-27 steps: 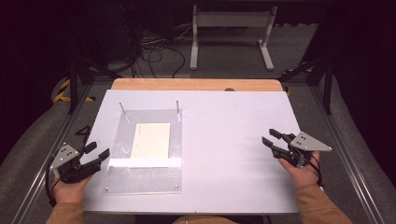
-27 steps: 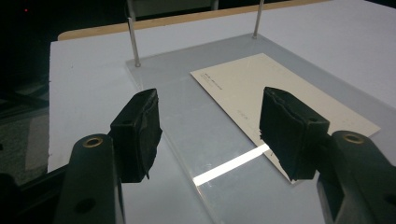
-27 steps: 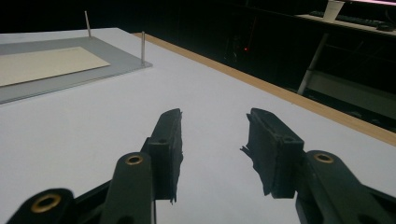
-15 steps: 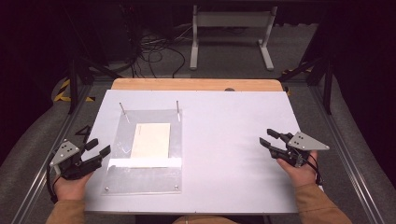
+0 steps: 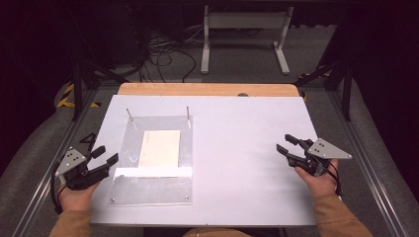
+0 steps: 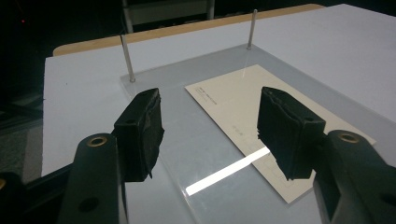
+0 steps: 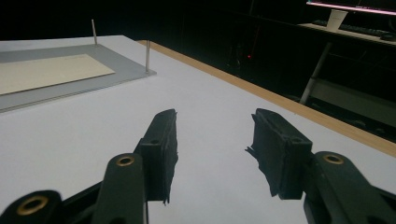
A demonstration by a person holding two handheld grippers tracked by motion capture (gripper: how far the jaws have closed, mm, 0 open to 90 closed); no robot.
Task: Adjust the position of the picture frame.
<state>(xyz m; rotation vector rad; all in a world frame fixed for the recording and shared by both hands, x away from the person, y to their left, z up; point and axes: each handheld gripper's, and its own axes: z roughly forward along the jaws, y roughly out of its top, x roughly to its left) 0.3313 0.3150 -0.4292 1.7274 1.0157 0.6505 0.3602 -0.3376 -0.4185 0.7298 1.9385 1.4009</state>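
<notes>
A clear plastic plate (image 5: 153, 190) lies on the left half of the white board (image 5: 242, 148). Two thin metal pins (image 5: 129, 114) stand upright at its far corners. A cream card (image 5: 159, 153) lies flat on the plate, with a bright glare strip along its near edge. My left gripper (image 5: 106, 154) hovers at the board's left edge beside the plate, open and empty. In the left gripper view, my left gripper (image 6: 210, 102) points over the card (image 6: 233, 107). My right gripper (image 5: 282, 142) is near the right edge, open with nothing between its fingers, over bare board (image 7: 215, 116).
A wooden strip (image 5: 207, 89) runs along the board's far edge. Behind it, a white metal stand (image 5: 244, 29) and loose cables (image 5: 168, 54) sit on the grey floor. Metal rails (image 5: 365, 168) flank the table on both sides.
</notes>
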